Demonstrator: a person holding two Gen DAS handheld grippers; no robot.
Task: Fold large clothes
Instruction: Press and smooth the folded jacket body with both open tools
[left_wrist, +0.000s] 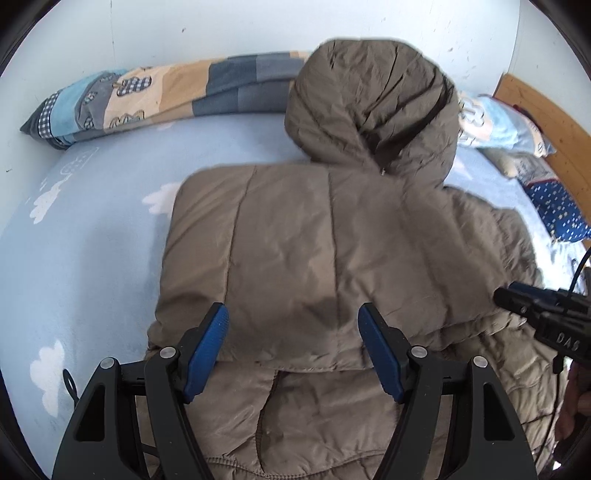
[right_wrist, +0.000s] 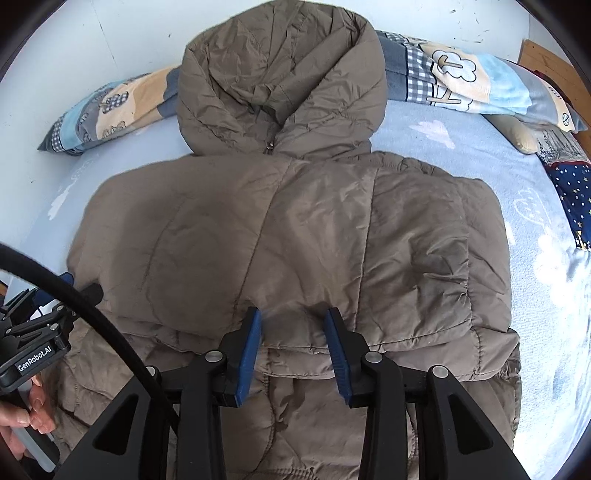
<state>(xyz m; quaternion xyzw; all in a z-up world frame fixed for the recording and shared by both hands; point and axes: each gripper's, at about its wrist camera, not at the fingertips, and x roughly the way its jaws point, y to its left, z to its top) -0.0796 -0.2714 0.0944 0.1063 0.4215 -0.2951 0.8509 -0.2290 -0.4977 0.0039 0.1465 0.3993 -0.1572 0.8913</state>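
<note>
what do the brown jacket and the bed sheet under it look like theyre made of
Jacket: looks like thin synthetic shell, probably nylon or polyester, with a slight sheen; fine crinkles and stitched puffy panels suggest padded filling. Bed sheet: soft matte fabric, possibly fleece or brushed cotton; it looks faintly fuzzy, with white cloud prints.

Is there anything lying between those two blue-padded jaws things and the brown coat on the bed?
Nothing visible. Both the left gripper and the right gripper hang with open jaws right over the folded brown coat, with only air between. The pillows sit far back by the wall.
</note>
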